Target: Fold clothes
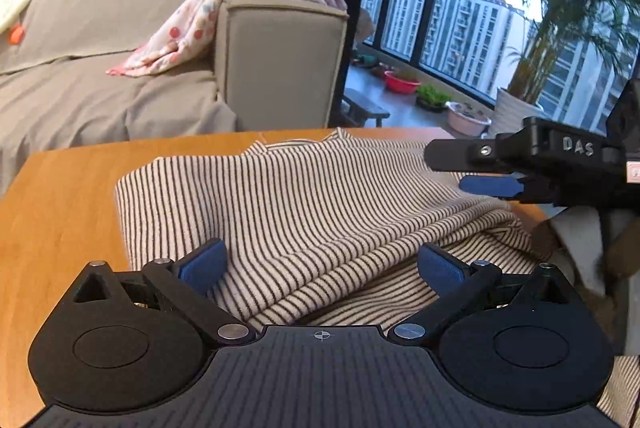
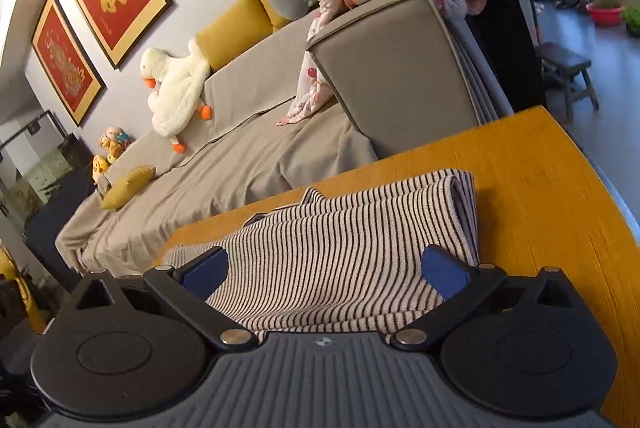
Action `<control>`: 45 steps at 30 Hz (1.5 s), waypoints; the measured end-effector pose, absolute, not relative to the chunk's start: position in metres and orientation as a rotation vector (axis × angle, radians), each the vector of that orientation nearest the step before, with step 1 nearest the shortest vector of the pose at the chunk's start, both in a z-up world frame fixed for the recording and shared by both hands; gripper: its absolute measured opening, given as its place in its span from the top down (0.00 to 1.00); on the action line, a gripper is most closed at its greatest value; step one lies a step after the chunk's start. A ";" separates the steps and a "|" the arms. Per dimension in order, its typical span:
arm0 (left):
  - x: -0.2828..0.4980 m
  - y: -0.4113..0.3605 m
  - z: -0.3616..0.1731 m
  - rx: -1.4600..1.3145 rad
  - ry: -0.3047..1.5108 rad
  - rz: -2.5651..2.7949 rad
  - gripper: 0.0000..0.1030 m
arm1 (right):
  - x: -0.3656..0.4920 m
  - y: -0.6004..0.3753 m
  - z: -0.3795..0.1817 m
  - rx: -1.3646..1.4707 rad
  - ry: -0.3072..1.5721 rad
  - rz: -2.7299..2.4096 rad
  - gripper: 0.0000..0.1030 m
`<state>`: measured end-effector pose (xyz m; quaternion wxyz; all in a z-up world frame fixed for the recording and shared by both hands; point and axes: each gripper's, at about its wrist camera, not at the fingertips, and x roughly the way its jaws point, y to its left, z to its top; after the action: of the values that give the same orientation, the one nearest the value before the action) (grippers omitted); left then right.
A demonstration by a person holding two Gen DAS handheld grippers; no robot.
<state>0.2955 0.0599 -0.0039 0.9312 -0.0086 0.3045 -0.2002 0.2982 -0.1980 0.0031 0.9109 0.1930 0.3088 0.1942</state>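
Gaping wide over ribbed striped knit top [image 1: 304,203], left tool [image 1: 320,264], right tool [image 2: 324,268].

Top [image 1: 304,195] is soft ribbed knit cloth, matt stripes. Table [image 1: 72,195] is smooth wood with a low sheen. Left gripper [image 1: 320,264] is matt black plastic, blue textured pads [image 1: 204,266], shiny metal pins.

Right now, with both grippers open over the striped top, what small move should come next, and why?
Probably lower the left gripper and close it on the near hem of the striped top. Both it and the right gripper are open and hold nothing, and the top lies only partly folded on the wooden table.
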 end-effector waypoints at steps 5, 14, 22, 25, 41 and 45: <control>0.255 0.055 -0.003 -0.026 0.630 -0.420 0.00 | 0.265 -0.203 -0.003 0.389 0.615 0.416 0.00; 0.209 0.069 0.020 -0.024 0.575 -0.485 0.00 | 0.237 -0.212 -0.008 0.423 0.585 0.436 0.00; 0.267 0.097 0.003 -0.208 0.649 -0.360 0.00 | 0.234 -0.206 -0.001 0.348 0.579 0.423 0.00; 0.270 0.091 0.002 -0.172 0.659 -0.350 0.00 | 0.234 -0.206 0.005 0.317 0.568 0.422 0.00; 0.260 0.100 0.013 -0.251 0.735 -0.369 0.00 | 0.276 -0.222 0.006 0.263 0.681 0.375 0.36; 0.254 0.098 0.019 -0.202 0.734 -0.375 0.00 | 0.283 -0.229 0.004 0.243 0.708 0.385 0.41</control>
<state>0.2541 0.0978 0.0192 0.9113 -0.0982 0.3559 -0.1821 0.2826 -0.2293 0.0038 0.9127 0.1179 0.3437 0.1871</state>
